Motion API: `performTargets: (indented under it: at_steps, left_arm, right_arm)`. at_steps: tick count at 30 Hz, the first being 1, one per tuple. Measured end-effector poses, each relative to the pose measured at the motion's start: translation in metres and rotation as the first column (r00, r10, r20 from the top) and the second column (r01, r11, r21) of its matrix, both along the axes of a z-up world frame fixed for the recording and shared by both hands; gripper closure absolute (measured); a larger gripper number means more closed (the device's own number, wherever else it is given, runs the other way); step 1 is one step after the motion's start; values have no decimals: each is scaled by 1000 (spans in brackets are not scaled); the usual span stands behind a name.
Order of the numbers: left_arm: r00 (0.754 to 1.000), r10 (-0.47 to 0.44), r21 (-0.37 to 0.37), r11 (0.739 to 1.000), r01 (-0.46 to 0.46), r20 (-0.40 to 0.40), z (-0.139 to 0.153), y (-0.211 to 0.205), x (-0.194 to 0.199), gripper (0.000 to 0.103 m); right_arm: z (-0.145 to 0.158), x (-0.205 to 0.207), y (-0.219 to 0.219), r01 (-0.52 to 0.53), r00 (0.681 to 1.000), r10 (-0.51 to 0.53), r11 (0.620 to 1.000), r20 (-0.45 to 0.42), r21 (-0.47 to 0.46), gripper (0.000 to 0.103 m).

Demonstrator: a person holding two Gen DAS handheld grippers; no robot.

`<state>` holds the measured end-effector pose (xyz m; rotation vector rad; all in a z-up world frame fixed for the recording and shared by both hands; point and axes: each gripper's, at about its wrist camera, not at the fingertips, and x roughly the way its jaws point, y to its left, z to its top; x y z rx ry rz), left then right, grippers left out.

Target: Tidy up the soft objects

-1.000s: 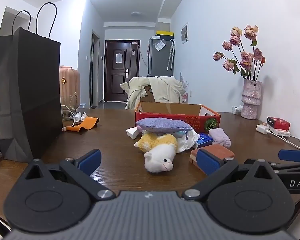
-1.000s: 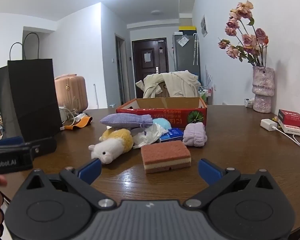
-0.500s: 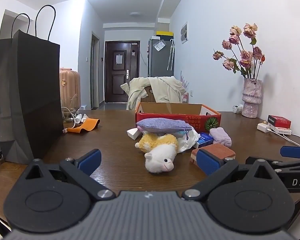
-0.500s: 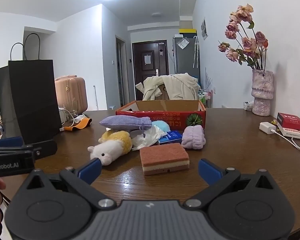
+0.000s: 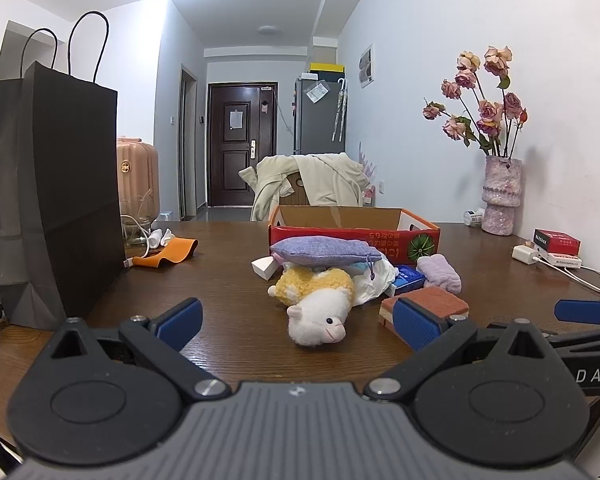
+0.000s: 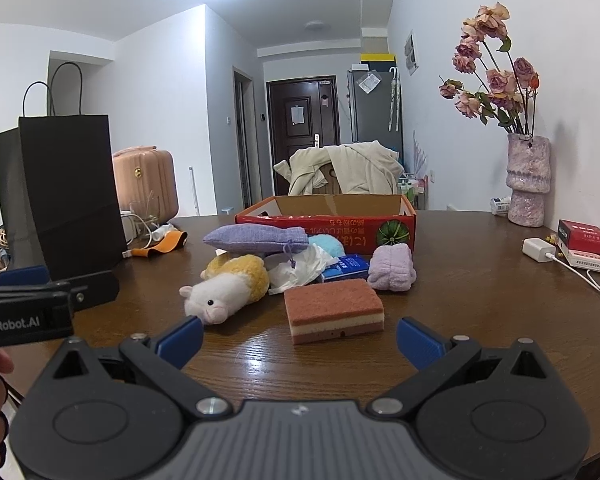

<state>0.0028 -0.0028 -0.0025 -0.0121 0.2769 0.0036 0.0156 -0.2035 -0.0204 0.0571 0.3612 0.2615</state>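
Nearest to me, my left gripper [image 5: 296,320] and right gripper [image 6: 298,334] both hang over the near edge of the tabletop [image 6: 480,280], jaws spread wide and holding nothing. Just past the right one lies a sponge [image 6: 334,310], flat and lined up between its fingers. Left of it, a plush lamb [image 5: 320,304] lies on its side, facing the left gripper. Behind these sits a small heap mid-table: a purple pouch [image 6: 256,238] resting on top, crumpled white plastic [image 6: 300,268], a blue packet [image 6: 346,266], a lilac towel roll [image 6: 392,268]. Farther back stands an open red box [image 6: 328,220]; I cannot see whether anything is inside. I judge sorting has not started. Next, I would push the right gripper forward around the sponge, squeeze gently, then carry it to the box.
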Motion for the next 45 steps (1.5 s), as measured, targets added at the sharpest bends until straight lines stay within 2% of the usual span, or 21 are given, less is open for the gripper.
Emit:
performTargets:
  at_steps: [45]
  left_arm:
    - [1000, -5, 9, 1000, 5, 3, 2, -4, -3, 0]
  right_arm:
    - [1, -1, -2, 9, 1000, -9, 1000, 6, 8, 0]
